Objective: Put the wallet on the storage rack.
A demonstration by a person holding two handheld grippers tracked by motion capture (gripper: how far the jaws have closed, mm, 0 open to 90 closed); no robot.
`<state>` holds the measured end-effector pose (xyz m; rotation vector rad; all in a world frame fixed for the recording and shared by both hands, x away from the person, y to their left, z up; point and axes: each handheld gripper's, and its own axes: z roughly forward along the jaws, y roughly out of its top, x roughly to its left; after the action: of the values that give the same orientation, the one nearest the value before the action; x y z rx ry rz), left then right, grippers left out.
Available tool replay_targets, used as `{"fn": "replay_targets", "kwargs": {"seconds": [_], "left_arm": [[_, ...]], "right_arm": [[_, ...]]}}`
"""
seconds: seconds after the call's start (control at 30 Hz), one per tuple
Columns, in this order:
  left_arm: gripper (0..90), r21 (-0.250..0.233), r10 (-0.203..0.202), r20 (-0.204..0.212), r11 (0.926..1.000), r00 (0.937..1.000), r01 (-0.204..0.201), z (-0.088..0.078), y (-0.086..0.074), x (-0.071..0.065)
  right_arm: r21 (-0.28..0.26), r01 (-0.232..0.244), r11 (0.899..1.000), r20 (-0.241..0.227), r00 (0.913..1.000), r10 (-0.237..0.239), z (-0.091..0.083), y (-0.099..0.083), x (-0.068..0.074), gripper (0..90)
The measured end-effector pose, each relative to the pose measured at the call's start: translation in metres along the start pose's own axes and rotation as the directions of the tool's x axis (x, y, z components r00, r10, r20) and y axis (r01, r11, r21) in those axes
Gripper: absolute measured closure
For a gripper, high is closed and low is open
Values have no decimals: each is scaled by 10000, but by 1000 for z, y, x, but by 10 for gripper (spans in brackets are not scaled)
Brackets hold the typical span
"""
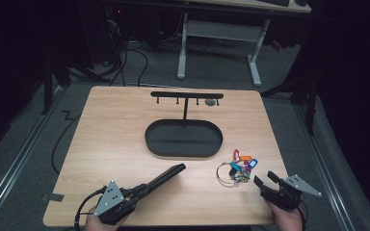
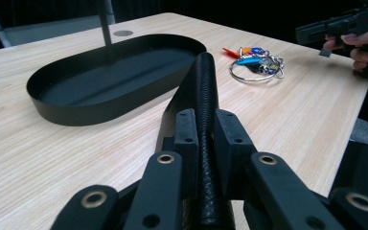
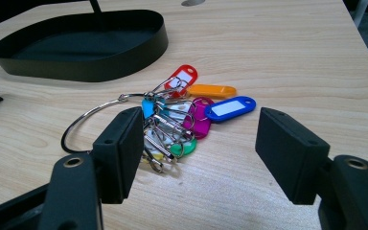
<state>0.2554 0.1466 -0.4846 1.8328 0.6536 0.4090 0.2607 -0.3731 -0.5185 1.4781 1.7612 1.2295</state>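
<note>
right, my left gripper [image 1: 147, 188] sits at the near left corner of the table [image 1: 111, 139], jaws clamped on a long black textured case [image 1: 166, 175]. in the left gripper view the case [image 2: 205, 96] runs straight out from between the two pads and its far end reaches toward the black oval tray [image 2: 76, 108], stopping just short of the tray's near wall. in the high view the case lies low over the wood, angled up and to the right, its tip near the tray's [image 1: 149, 139] front rim but apart from it.

my right gripper [image 1: 266, 179] is at the near right corner, jaws spread wide with nothing between them. in the right gripper view the pads [image 3: 120, 148] stand either side of open tabletop, and the bunch of keys [image 3: 182, 115] lies just beyond them, flat on the wood: a large wire ring [image 3: 84, 120] to the left, coloured plastic tags fanned to the right, red, orange, blue, magenta, green. the left-hand pad overlaps the ring in that view; i cannot tell whether it touches.

in the high view the keys [image 1: 238, 168] lie between the right gripper and the tray's right end, near both, touching neither. a black t-shaped hanger stand [image 1: 186, 96] rises from the back of the tray, its crossbar carrying small pegs. beyond the table, grey carpet and a white desk frame [image 1: 219, 38].
</note>
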Motion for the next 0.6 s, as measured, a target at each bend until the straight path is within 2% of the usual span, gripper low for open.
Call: {"fn": "replay_targets", "kwargs": {"seconds": [0.2, 0.5, 0.6], "left_arm": [[806, -130, -352, -382, 9993, 9987, 347, -3, -2, 10], [803, -262, -485, -777, 9986, 9958, 465, -4, -4, 20], [813, -353, -669, -806, 9973, 9945, 643, -6, -5, 25]], "right_arm": [[53, 58, 10000, -21, 10000, -58, 1, 0, 0, 340], [61, 98, 9999, -32, 9999, -98, 2, 0, 0, 341], [53, 106, 9999, -34, 9999, -106, 2, 0, 0, 341]]}}
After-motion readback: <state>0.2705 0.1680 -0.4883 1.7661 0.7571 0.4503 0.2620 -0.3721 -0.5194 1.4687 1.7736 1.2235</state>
